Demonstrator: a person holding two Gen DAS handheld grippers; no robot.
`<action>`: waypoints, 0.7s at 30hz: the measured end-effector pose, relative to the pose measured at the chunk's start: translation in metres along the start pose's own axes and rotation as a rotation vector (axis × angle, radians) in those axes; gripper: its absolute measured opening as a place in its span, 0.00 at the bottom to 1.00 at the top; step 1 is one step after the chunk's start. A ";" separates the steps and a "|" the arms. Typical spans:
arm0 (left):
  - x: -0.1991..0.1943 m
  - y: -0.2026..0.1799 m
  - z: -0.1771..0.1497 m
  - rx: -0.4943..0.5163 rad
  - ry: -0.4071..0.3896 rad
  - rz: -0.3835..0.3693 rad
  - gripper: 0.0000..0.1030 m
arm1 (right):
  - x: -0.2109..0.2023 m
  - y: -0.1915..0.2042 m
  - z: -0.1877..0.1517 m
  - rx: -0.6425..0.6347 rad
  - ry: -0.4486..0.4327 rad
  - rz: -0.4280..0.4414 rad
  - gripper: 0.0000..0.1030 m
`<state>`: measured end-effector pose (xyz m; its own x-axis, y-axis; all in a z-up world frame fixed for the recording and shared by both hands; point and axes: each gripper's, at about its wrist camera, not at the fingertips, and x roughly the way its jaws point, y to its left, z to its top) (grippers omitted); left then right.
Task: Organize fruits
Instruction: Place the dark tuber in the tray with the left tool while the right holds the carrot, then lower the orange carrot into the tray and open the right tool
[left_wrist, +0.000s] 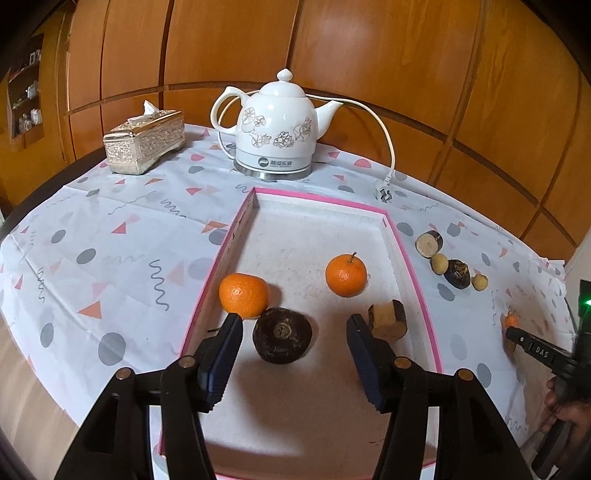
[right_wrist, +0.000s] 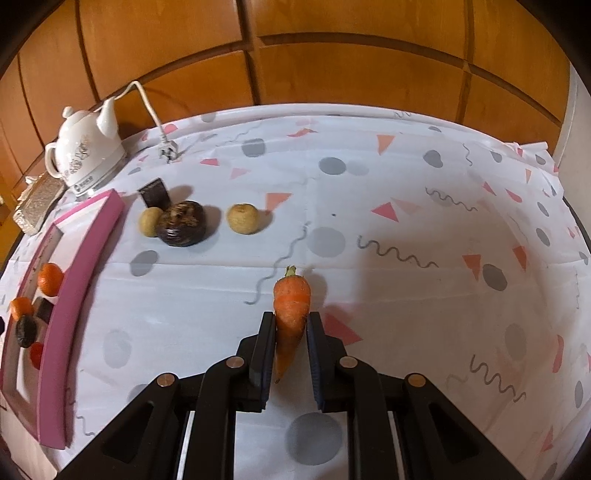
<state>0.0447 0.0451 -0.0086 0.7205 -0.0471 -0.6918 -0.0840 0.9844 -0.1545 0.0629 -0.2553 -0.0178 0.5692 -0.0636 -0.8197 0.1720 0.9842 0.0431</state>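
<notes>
A pink-rimmed tray (left_wrist: 413, 258) holds two oranges (left_wrist: 243, 295) (left_wrist: 346, 275), a dark round fruit (left_wrist: 282, 334) and a cut brown chunk (left_wrist: 388, 319). My left gripper (left_wrist: 294, 319) stands open over the tray; the dark fruit lies between its fingers with gaps on both sides. The right fingertip is beside the chunk. My right gripper (right_wrist: 291, 325) is shut on a carrot (right_wrist: 291, 306), held just above the patterned cloth to the right of the tray (right_wrist: 85, 258). On the cloth lie a dark fruit (right_wrist: 181, 223), two small tan fruits (right_wrist: 150, 220) (right_wrist: 242, 218) and a cut dark piece (right_wrist: 155, 194).
A white kettle (left_wrist: 277, 125) with its loose cord and plug (left_wrist: 384, 192) stands behind the tray, and a silver tissue box (left_wrist: 144, 142) at the back left. A wood-panelled wall runs behind the table. A hand (left_wrist: 565, 410) holds the right gripper.
</notes>
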 end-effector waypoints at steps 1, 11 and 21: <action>-0.002 0.001 0.000 0.000 -0.005 0.000 0.61 | -0.001 0.003 0.000 -0.006 -0.004 0.006 0.16; -0.014 0.005 -0.001 -0.005 -0.028 0.001 0.63 | -0.012 0.027 -0.003 -0.061 -0.016 0.041 0.16; -0.027 0.006 -0.007 0.006 -0.036 0.001 0.65 | -0.030 0.048 -0.014 -0.096 -0.027 0.094 0.16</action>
<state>0.0196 0.0511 0.0038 0.7449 -0.0404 -0.6660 -0.0807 0.9854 -0.1499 0.0429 -0.2033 0.0014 0.6008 0.0261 -0.7990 0.0399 0.9972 0.0626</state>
